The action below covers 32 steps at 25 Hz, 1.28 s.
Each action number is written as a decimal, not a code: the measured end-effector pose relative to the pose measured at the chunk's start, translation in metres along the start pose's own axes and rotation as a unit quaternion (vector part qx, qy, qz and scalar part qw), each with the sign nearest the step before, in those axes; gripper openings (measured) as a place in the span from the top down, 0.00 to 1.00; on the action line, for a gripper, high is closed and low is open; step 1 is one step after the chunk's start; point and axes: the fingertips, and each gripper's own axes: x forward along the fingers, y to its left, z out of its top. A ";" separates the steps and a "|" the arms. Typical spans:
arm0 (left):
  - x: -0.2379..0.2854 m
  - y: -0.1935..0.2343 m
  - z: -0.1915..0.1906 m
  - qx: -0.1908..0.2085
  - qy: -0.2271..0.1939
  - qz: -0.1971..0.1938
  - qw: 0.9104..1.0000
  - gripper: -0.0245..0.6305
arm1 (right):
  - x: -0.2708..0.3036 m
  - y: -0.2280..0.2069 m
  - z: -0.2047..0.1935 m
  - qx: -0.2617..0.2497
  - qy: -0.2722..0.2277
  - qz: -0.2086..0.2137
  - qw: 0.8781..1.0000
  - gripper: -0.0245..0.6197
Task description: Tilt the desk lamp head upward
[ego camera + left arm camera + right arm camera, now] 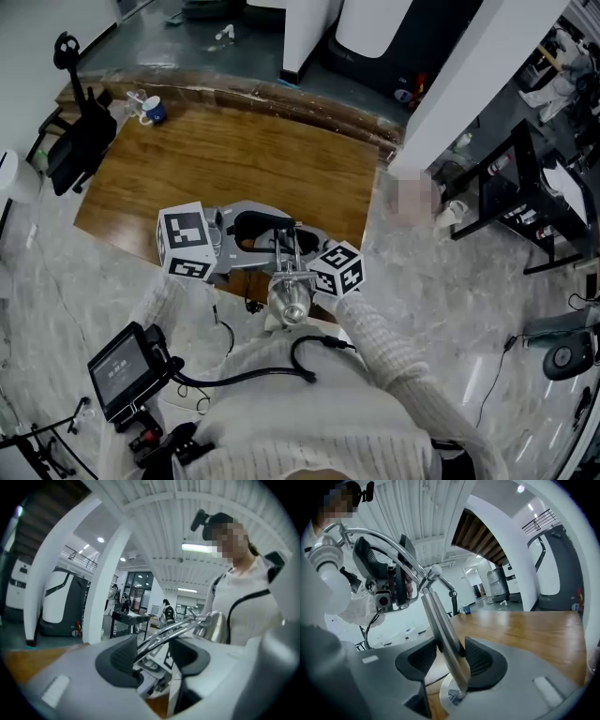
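Note:
A chrome desk lamp stands at the near edge of the wooden table (pixel 234 159). Its shiny head (pixel 289 302) hangs toward me, also seen as the lamp head (pixel 213 626) and the lamp head (pixel 326 557). My left gripper (pixel 281 234) (pixel 154 656) is shut on the lamp's thin double-rod arm (pixel 168 631), which crosses slantwise between its pads. From the right gripper view the left gripper (pixel 389 581) sits high on that curved arm. My right gripper (pixel 298 272) (pixel 447 656) is shut on the upright post (pixel 443 630) just above the round base (pixel 449 693).
A blue-and-white mug (pixel 150 110) stands at the table's far left corner, next to a black chair (pixel 80 145). A white pillar (pixel 441 94) rises right of the table and a black desk (pixel 525 197) stands further right. A black handheld screen (pixel 122 370) hangs at my lower left.

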 end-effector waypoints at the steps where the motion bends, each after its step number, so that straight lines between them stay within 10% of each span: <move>1: -0.001 0.004 0.004 -0.027 -0.012 -0.001 1.000 0.63 | 0.000 0.001 0.000 0.000 0.000 0.001 1.000 0.68; 16: -0.016 0.046 0.021 -0.257 -0.120 0.031 0.959 0.63 | 0.003 0.004 0.000 -0.008 -0.004 -0.010 1.000 0.69; 28: -0.025 0.038 0.014 -0.131 -0.105 0.141 0.976 0.57 | -0.006 0.000 0.006 -0.013 -0.006 -0.010 1.000 0.66; 32: -0.044 0.035 -0.007 -0.115 -0.125 0.243 0.955 0.56 | -0.039 0.001 0.017 -0.014 -0.051 -0.032 0.998 0.66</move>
